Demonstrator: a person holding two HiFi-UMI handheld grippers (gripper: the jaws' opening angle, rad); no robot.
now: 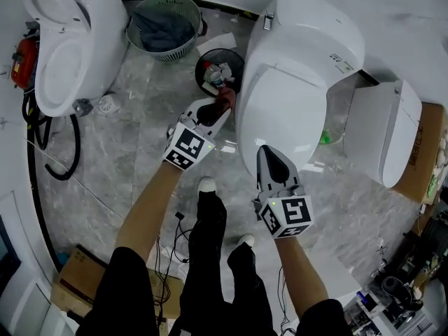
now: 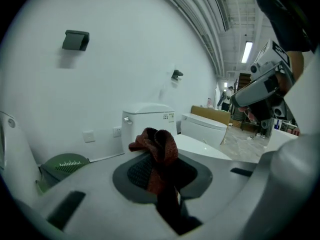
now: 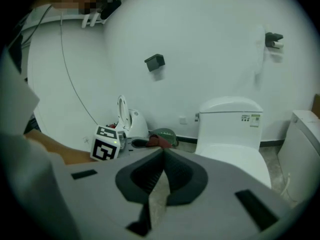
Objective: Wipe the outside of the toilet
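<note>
A white toilet [image 1: 297,82] with its lid down stands in the middle of the head view; its tank [image 2: 148,119] shows ahead in the left gripper view, and the toilet [image 3: 231,134] in the right gripper view. My left gripper [image 1: 222,105] is shut on a dark red cloth [image 2: 159,151], held just left of the toilet bowl's side. The red cloth [image 1: 225,98] pokes out at the jaw tips. My right gripper [image 1: 269,158] hovers at the bowl's front edge, shut, with nothing between its jaws.
A black waste bin [image 1: 218,70] with rubbish and a green basket [image 1: 164,26] holding blue cloth stand on the marble floor left of the toilet. A second toilet [image 1: 66,37] with raised lid is at far left, another white unit [image 1: 383,131] at right. Cables [image 1: 52,149] lie on the floor.
</note>
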